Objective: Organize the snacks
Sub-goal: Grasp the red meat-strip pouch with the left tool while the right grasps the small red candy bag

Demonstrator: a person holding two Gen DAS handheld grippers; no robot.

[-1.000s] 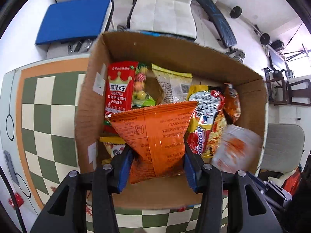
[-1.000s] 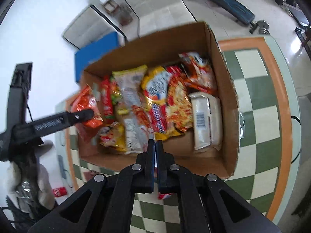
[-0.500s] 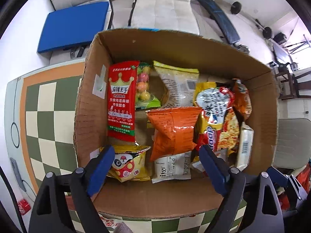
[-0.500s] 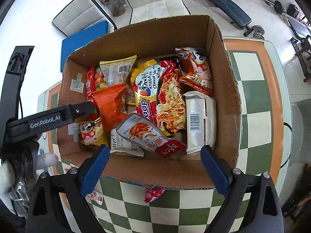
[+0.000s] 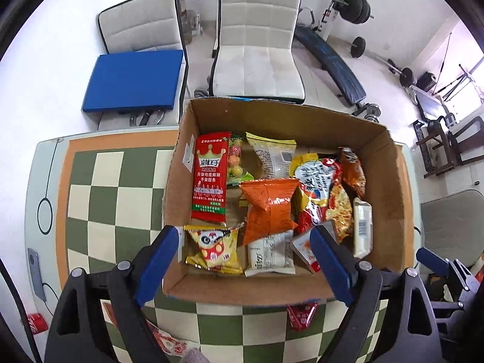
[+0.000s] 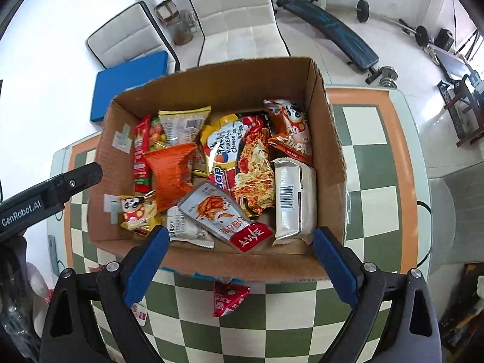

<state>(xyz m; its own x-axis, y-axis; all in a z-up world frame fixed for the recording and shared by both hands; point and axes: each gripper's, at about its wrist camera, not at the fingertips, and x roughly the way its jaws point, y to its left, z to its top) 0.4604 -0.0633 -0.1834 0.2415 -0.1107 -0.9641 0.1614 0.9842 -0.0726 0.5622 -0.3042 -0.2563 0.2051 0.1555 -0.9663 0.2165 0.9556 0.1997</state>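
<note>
Orange packet [image 5: 269, 205] lying in box [image 5: 390, 193], below spread empty left tool [image 5: 245, 243], right tool [image 6: 239, 240] spread

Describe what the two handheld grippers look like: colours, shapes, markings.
Both are black plastic. The left gripper and the right gripper each have two angular, slotted fingers fixed with silver screws and faced with blue pads. Seen from the right wrist, the left one's black body carries white "GenRobot.AI" lettering.

The checkered table [image 6: 366, 163] carries a cardboard box [image 6: 328, 139] and a red packet [image 6: 227, 299] beside it.
</note>
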